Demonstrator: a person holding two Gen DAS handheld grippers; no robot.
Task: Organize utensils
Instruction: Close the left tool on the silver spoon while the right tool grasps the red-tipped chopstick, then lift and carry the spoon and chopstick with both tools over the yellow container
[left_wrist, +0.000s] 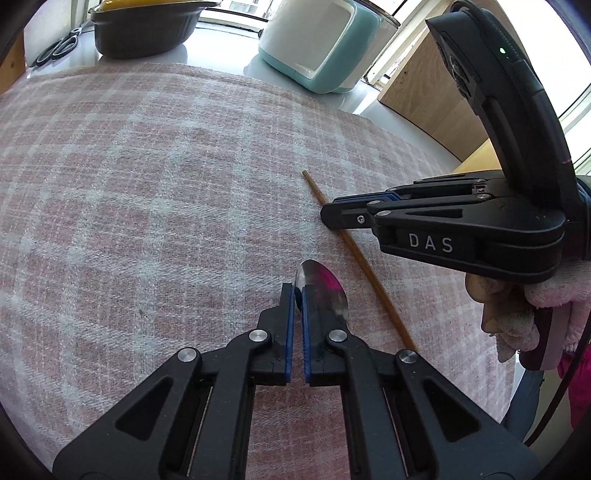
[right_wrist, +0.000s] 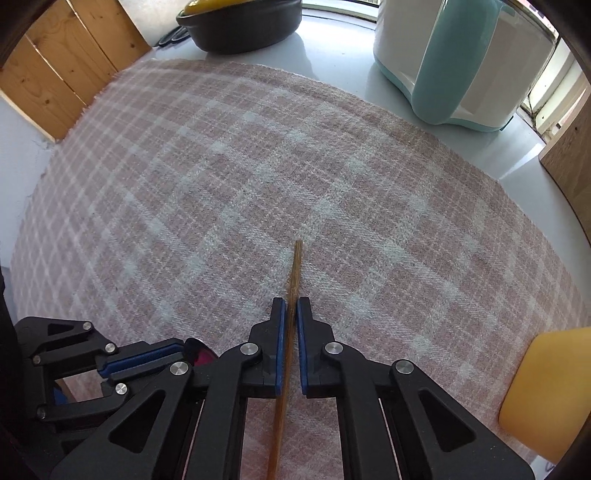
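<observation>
My left gripper (left_wrist: 298, 295) is shut on a metal spoon (left_wrist: 325, 288), whose bowl sticks out past the right finger above the pink plaid cloth (left_wrist: 147, 184). My right gripper (right_wrist: 291, 310) is shut on a thin brown wooden chopstick (right_wrist: 295, 269), whose tip points away from me over the cloth. In the left wrist view the right gripper (left_wrist: 327, 218) comes in from the right and holds the chopstick (left_wrist: 354, 247) at mid-length. In the right wrist view the left gripper (right_wrist: 177, 350) sits at the lower left with the spoon bowl (right_wrist: 201, 354) just showing.
At the back of the grey counter stand a teal and white container (left_wrist: 325, 48), a dark oval pot with a yellow lid (left_wrist: 144, 26) and scissors (left_wrist: 59, 48). A yellow object (right_wrist: 543, 387) sits at the cloth's right edge. Wooden panels (right_wrist: 66, 66) stand at the left.
</observation>
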